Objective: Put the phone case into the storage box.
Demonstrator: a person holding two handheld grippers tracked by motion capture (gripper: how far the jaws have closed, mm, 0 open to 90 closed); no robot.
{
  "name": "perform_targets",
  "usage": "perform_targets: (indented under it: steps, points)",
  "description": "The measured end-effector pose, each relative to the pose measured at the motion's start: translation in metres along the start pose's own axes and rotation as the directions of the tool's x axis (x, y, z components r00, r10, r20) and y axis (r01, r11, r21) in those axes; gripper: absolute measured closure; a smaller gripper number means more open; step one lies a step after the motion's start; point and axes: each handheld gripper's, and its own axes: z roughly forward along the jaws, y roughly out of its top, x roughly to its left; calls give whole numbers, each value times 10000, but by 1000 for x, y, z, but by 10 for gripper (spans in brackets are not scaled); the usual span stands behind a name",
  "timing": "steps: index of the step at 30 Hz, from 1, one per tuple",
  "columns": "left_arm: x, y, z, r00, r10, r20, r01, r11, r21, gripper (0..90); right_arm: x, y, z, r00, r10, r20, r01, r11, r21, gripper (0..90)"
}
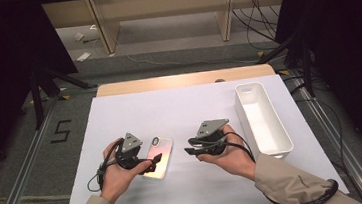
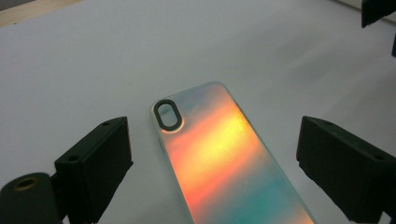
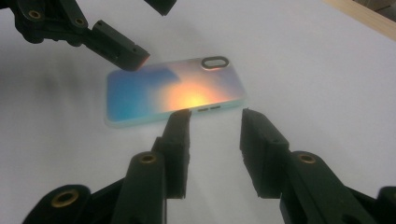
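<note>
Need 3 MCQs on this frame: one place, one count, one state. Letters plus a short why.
1. Where does the phone case lie?
A. inside the white bin
B. on the white sheet between the two tools
C. on the floor

2. How many white bins stand on the table?
A. one
B. two
C. three

3. How does the left tool stand to the case?
A. clamped on it
B. jaws wide, case between them, not pressed
C. shut beside it

Key: 1 B, the high view shows it flat on the sheet left of the right tool; 2 A, a single bin at the right; 3 B, the left gripper view shows gaps on both sides of the case.
</note>
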Motion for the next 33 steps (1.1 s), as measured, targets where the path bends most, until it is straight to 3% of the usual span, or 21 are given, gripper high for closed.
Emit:
perform_targets:
  steps: [6, 14, 24, 33]
  points:
    - [0, 0, -1, 10000, 7, -14, -7, 10000, -23, 97, -15, -5, -21, 9996, 287, 45, -285, 9984, -498, 602]
    - [-1, 2, -3, 10000, 28, -30, -28, 9999, -121, 82, -28, -23, -57, 9975, 707, -12, -702, 9878, -1390, 512]
    - [-1, 2, -3, 10000, 50, -73, -51, 9999, -132, 66, -30, -38, -83, 9968, 638, -476, -728, 9725, -2212, 368]
    - [-1, 3, -3, 9999, 62, -84, -64, 9998, -178, 58, -25, -51, -93, 9978, 458, -484, -561, 9692, -2397, 258]
